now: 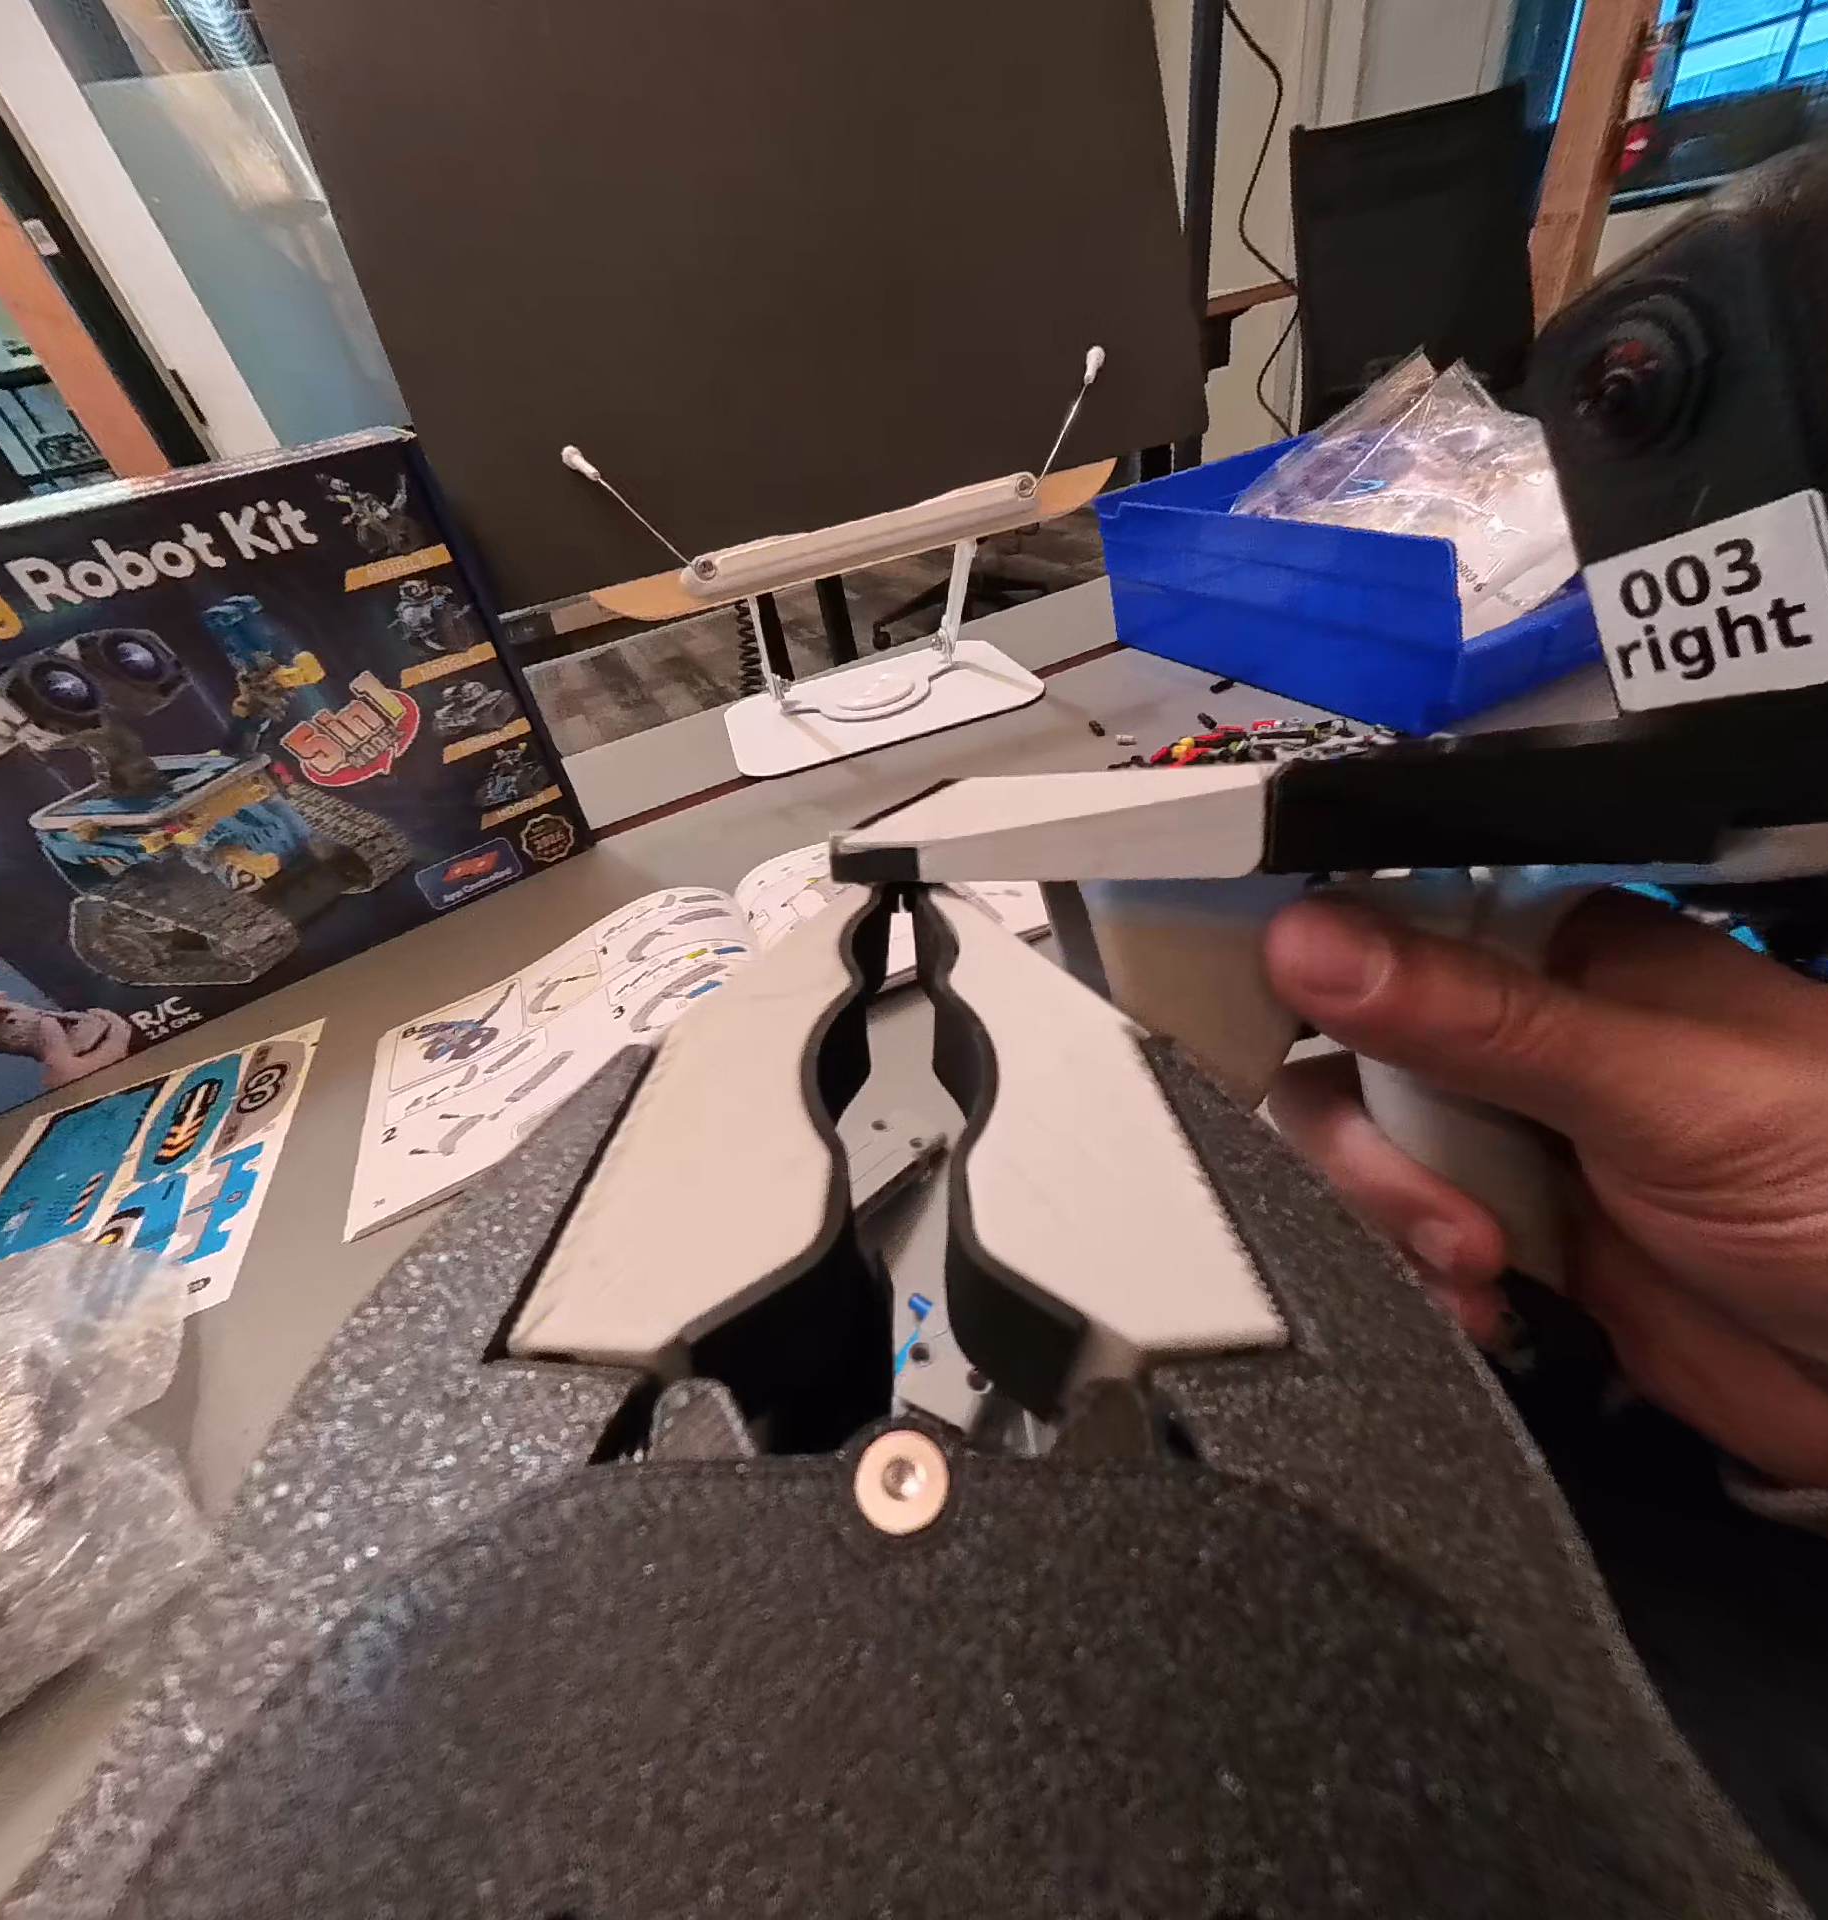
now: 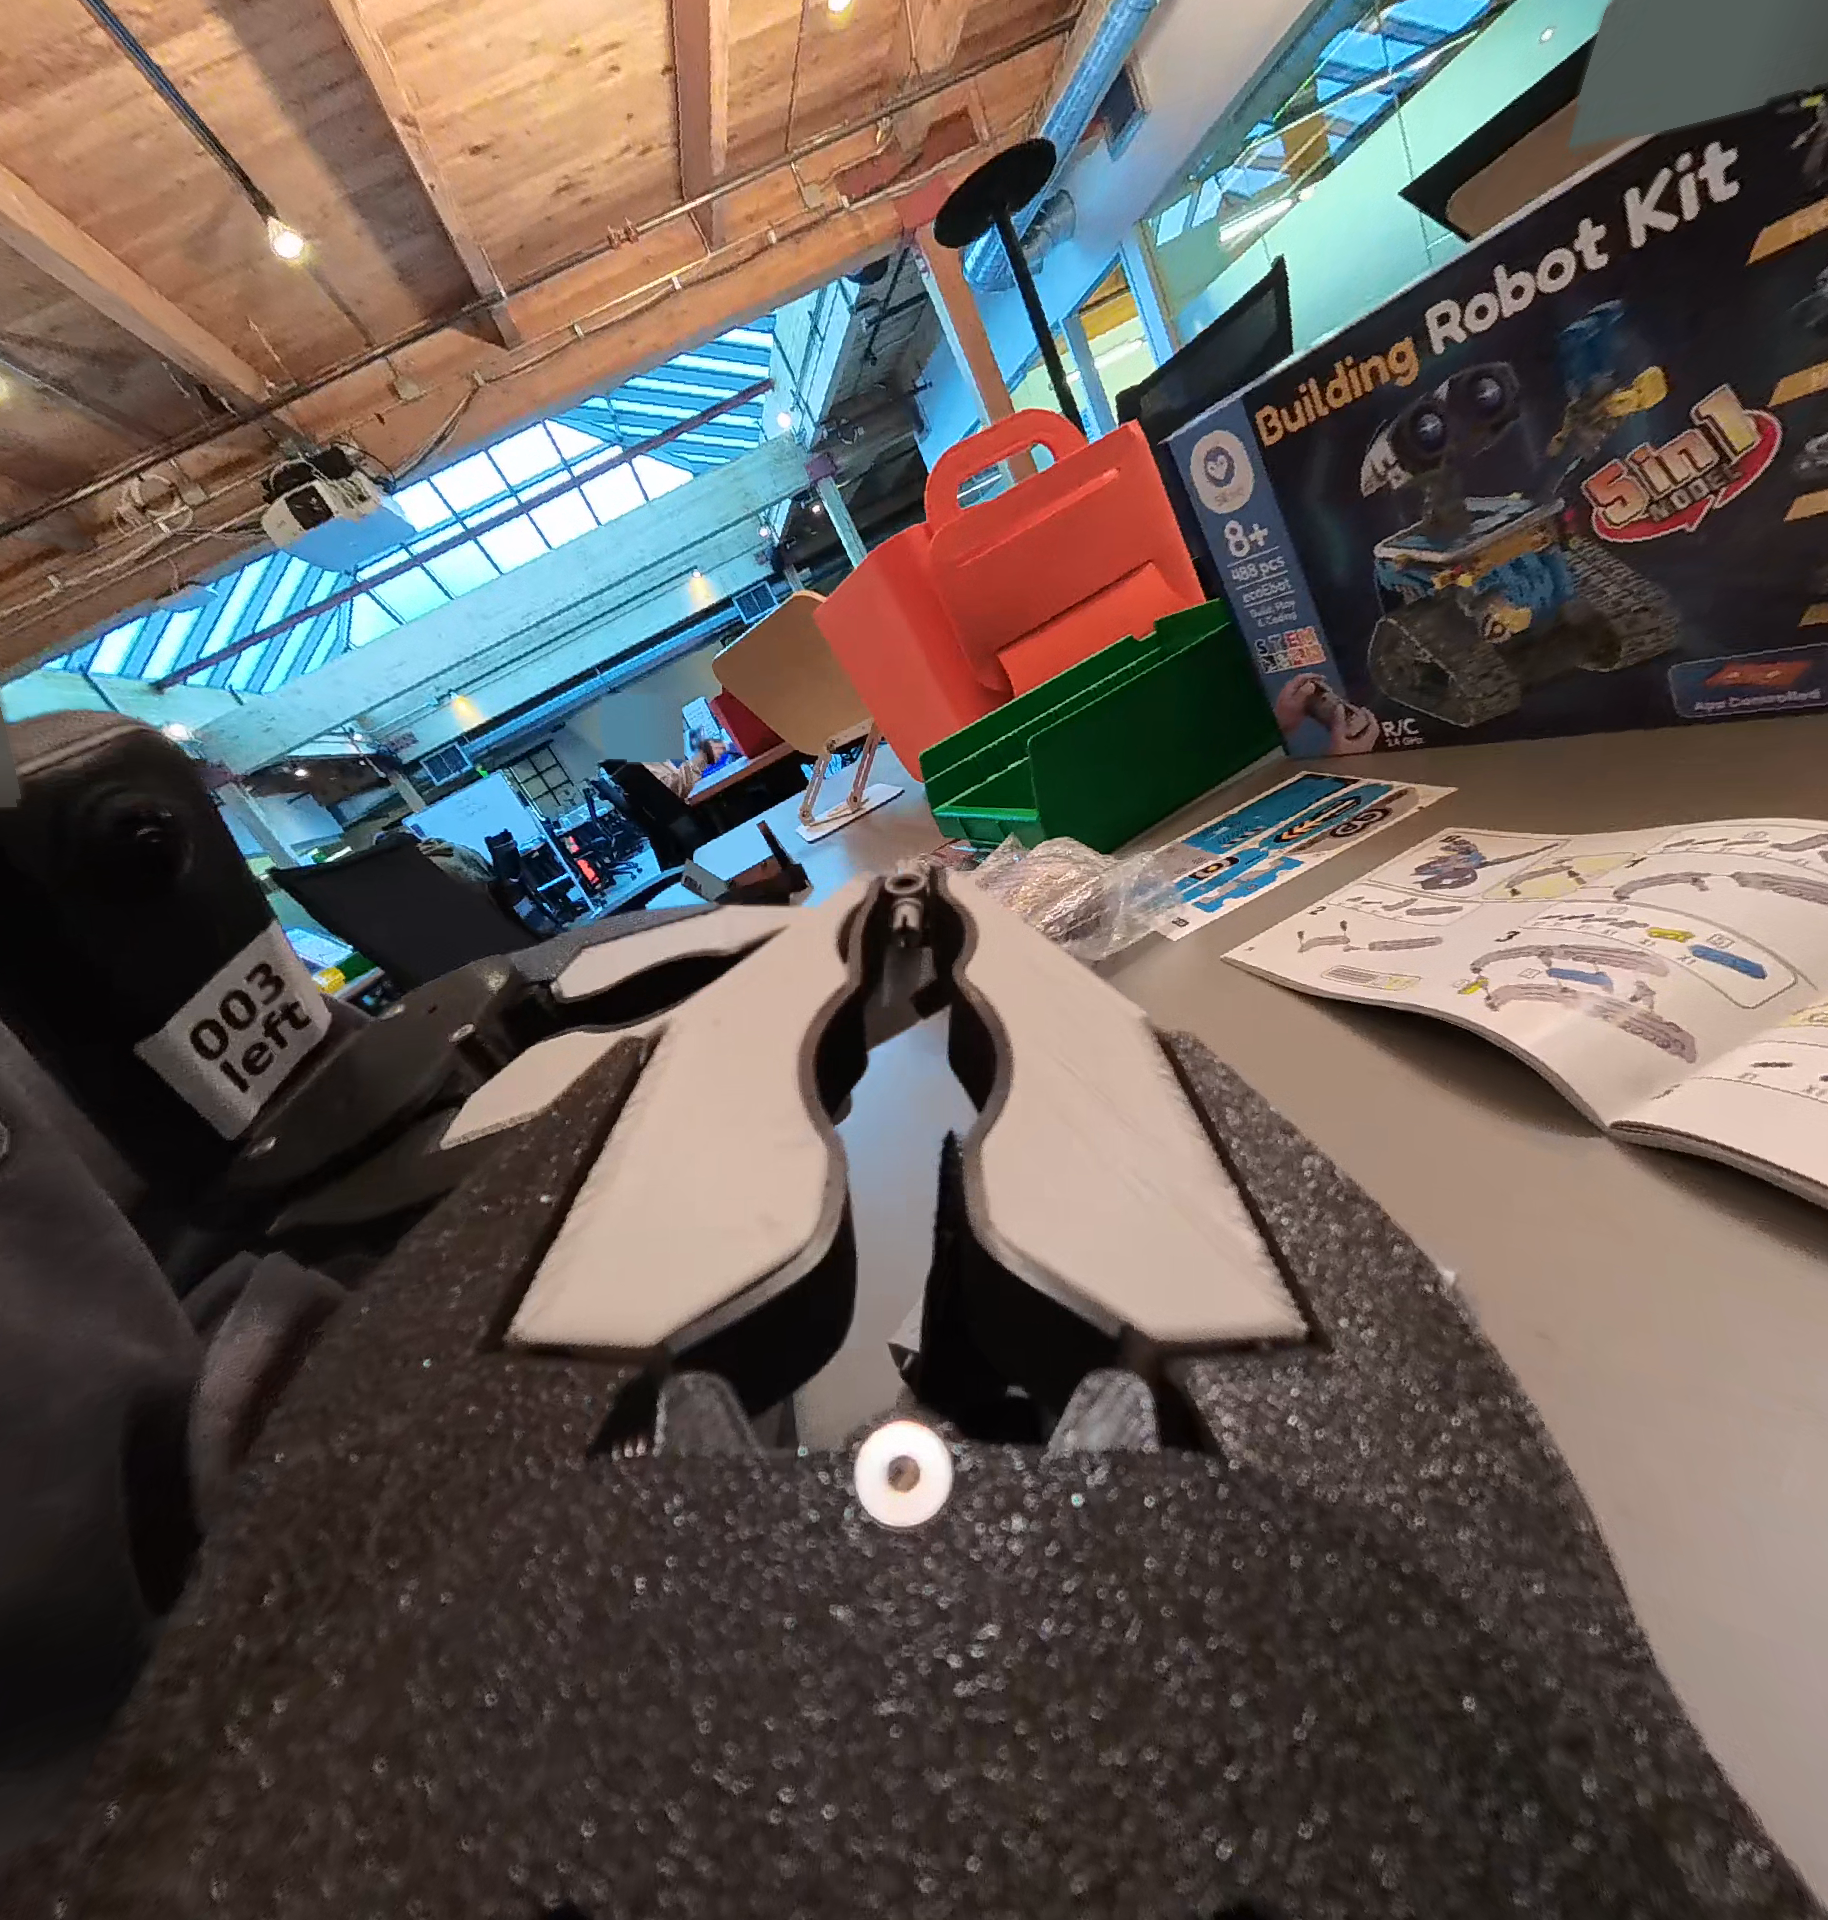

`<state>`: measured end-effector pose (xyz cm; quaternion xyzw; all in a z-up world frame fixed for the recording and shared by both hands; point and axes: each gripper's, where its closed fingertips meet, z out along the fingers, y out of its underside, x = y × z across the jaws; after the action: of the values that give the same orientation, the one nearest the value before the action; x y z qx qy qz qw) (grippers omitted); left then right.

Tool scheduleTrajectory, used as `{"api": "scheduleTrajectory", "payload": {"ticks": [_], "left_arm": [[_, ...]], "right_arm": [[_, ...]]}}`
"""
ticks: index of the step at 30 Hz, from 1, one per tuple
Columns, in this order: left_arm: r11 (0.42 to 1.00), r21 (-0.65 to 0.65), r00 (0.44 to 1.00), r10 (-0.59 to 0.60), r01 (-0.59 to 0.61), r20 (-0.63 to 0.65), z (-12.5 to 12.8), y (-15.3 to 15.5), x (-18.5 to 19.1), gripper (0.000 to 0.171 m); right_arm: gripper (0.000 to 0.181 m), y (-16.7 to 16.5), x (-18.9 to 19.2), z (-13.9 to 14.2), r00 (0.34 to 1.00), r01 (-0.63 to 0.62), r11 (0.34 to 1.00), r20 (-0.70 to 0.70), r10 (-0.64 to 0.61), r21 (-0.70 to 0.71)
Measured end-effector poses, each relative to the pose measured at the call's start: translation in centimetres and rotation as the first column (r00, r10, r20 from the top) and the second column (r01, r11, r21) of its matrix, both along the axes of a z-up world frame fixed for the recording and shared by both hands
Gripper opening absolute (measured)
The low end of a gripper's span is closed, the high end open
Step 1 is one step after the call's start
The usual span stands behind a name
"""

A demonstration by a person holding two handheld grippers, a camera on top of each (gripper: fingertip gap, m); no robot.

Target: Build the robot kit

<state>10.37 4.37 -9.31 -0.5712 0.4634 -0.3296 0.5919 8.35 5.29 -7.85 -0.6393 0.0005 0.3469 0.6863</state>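
The left gripper (image 1: pixel 897 896) has its fingers drawn narrow, the tips pinched on a small black part (image 1: pixel 902 891), a peg-like piece too small to make out further. The right gripper (image 1: pixel 874 860) comes in from the right in that view, held by a hand (image 1: pixel 1575 1122); its fingertips sit right at the left gripper's tips, touching or nearly so. In the right wrist view, the right gripper (image 2: pixel 905 902) is likewise nearly closed, gripping a small black tubular part (image 2: pixel 904 900) at the tips (whether both grippers share one piece cannot be told).

Both are held above a grey table (image 2: pixel 1512 1351). An open booklet (image 1: pixel 577 1029) lies just beyond the tips, with a sticker sheet (image 1: pixel 141 1174) to its left and a crumpled plastic bag (image 1: pixel 48 1455) nearer. A kit box (image 1: pixel 235 748) stands at the far left. Farther back are a white stand (image 1: pixel 879 707), a scatter of small parts (image 1: pixel 1263 740) and a blue bin (image 1: pixel 1325 613) holding bags. The right wrist view also shows a green bin (image 2: pixel 1107 748) and an orange case (image 2: pixel 1003 582) beside the box.
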Motion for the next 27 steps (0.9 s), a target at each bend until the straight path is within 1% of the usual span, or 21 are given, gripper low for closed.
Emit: {"api": "scheduleTrajectory", "payload": {"ticks": [10,14,17,22,25,26,27], "left_arm": [[0.992,-0.122,0.998,-0.010,0.016,0.054,0.2,-0.1,0.0,0.003],[0.969,-0.244,0.995,-0.021,0.043,0.094,0.0,-0.1,0.0,0.003],[0.954,-0.296,0.993,-0.018,0.051,0.114,-0.1,0.2,-0.1,0.003],[0.961,-0.270,0.996,-0.028,0.052,0.090,-0.4,0.1,0.1,0.003],[0.964,-0.248,0.994,-0.080,0.097,0.079,-0.6,-0.3,0.4,0.004],[0.959,-0.246,0.990,-0.129,0.140,0.059,-0.9,-0.6,0.7,0.006],[0.951,-0.249,0.982,-0.187,0.184,0.015,-1.5,-0.9,0.9,0.024]], "right_arm": [[0.006,-0.1,0.2,0.3,0.996,0.058,0.998,0.062,-0.059,0.017],[0.006,0.0,0.2,0.0,0.992,0.082,0.997,0.097,-0.083,0.007],[0.006,0.1,0.2,-0.1,0.990,0.091,0.996,0.106,-0.090,0.000],[0.006,0.1,0.3,-0.4,0.994,0.078,0.997,0.081,-0.077,-0.020],[0.005,-0.1,0.7,-0.6,0.995,0.062,0.997,0.076,-0.059,-0.039],[0.005,-0.2,1.0,-0.7,0.996,0.054,0.997,0.067,-0.051,-0.050],[0.005,-0.4,1.8,-0.8,0.996,0.062,0.996,0.070,-0.058,-0.066]]}}
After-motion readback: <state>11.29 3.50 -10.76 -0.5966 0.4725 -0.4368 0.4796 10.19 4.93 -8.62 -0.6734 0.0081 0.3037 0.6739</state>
